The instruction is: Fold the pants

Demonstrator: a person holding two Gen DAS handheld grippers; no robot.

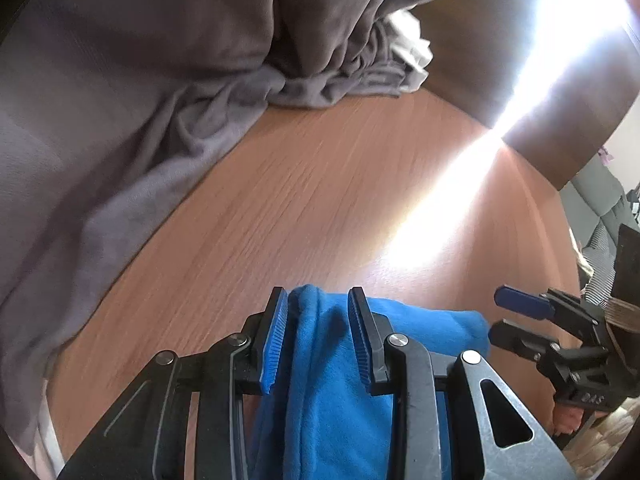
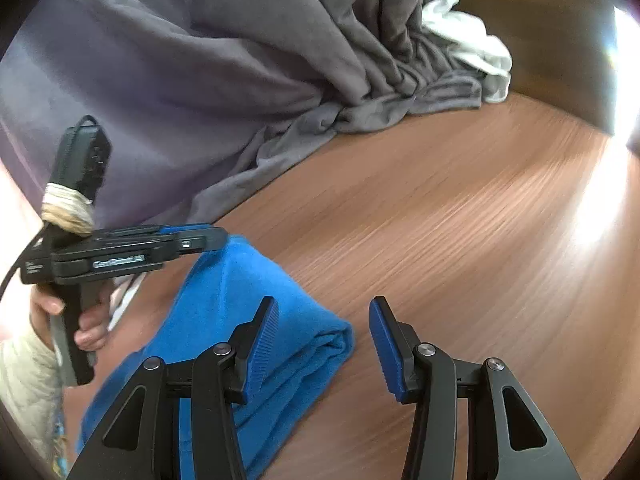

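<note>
The blue pants (image 2: 256, 320) lie folded into a thick bundle on the wooden table (image 2: 460, 220). In the left wrist view my left gripper (image 1: 318, 300) has its jaws around a raised fold of the blue pants (image 1: 340, 380), with the cloth between the pads. The left gripper also shows side-on in the right wrist view (image 2: 208, 236), held over the far end of the bundle. My right gripper (image 2: 322, 312) is open and empty, just right of the bundle's folded end. It shows in the left wrist view (image 1: 498, 314) at the right, jaws apart.
A grey blanket (image 2: 240, 60) drapes down onto the table's far side, with white cloth (image 2: 472, 44) beside it. A dark wooden wall panel (image 1: 500, 60) stands at the back right, crossed by a bright glare. The table's right edge (image 1: 568, 216) borders a sofa.
</note>
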